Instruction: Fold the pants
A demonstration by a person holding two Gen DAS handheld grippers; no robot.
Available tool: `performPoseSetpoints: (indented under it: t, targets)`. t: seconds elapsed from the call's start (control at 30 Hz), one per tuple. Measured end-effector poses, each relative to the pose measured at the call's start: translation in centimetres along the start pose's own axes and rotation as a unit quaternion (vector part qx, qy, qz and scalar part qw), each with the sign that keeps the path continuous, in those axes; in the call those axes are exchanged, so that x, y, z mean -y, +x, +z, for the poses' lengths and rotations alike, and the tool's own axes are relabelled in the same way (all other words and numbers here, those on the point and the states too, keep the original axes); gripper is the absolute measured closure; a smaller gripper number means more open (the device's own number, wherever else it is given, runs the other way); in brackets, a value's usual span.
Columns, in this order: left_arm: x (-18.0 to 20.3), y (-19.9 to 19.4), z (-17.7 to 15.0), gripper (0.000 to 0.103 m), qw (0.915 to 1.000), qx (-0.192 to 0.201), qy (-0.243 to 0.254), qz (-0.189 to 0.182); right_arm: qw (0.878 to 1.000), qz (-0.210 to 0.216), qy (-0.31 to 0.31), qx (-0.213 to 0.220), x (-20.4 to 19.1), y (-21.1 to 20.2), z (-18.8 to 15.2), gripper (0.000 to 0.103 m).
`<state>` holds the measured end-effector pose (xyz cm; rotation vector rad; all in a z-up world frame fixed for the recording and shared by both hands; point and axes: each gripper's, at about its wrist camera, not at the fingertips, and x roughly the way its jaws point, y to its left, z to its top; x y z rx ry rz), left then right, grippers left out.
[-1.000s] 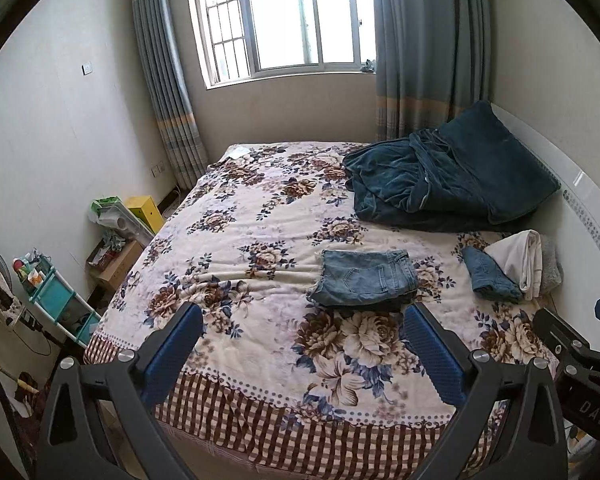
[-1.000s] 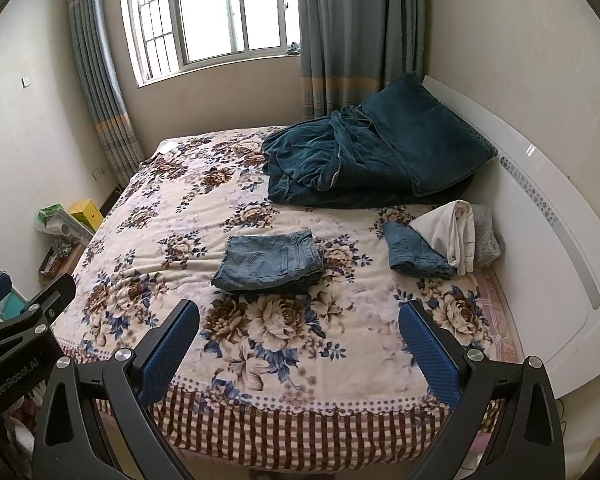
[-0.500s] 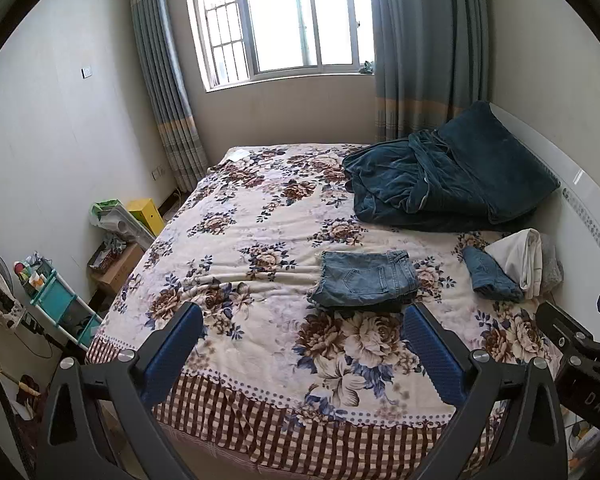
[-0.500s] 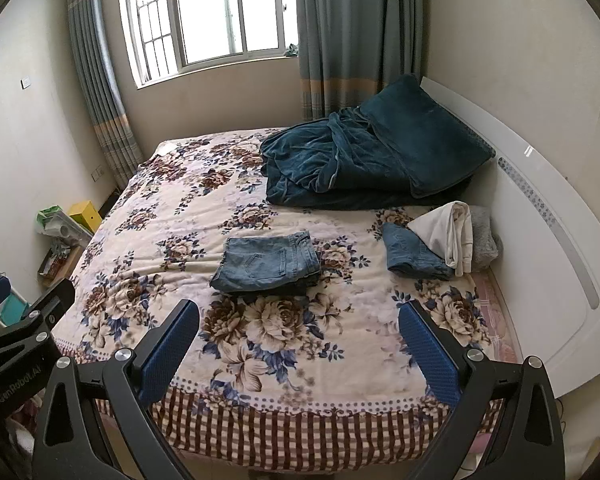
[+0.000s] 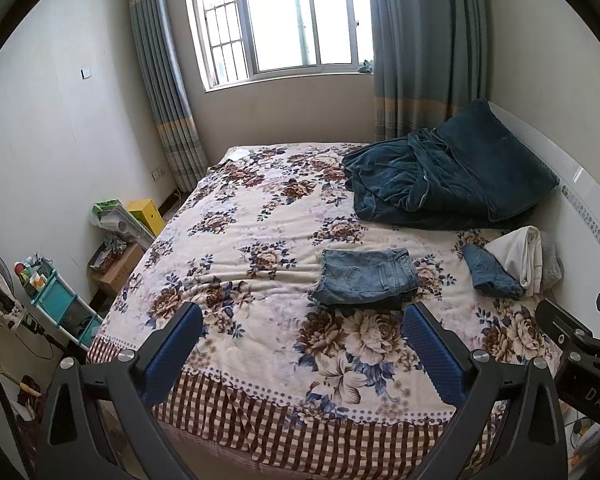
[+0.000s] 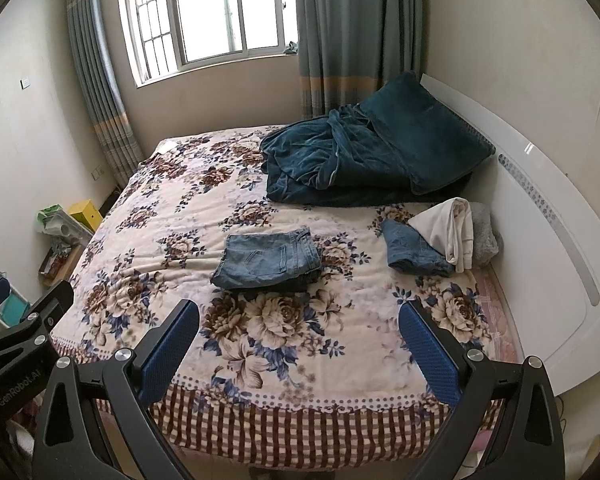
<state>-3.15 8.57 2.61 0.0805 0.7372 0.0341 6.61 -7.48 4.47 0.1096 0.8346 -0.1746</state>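
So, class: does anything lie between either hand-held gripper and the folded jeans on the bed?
Nothing visible. Only bare floral blanket separates the open left hand-held gripper and right hand-held gripper from the folded jeans.

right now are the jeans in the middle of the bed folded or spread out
Folded. The jeans lie as a compact layered rectangle on the floral bedspread, no legs extended. Both grippers, left and right, are open and hold nothing.

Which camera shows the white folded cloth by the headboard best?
The right wrist view: the white folded cloth sits nearer the frame's middle, folds clear. The left wrist view shows it out near the edge, more distorted.
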Motion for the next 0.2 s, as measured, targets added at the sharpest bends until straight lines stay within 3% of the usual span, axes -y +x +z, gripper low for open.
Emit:
performPoseSetpoints:
  t: [0.2]
  targets:
    - [-0.07, -0.23, -0.3, 0.0, 1.0, 0.002, 0.0, -0.001, 1.0, 0.001, 0.001, -0.003, 0.09, -0.17, -0.6, 0.001]
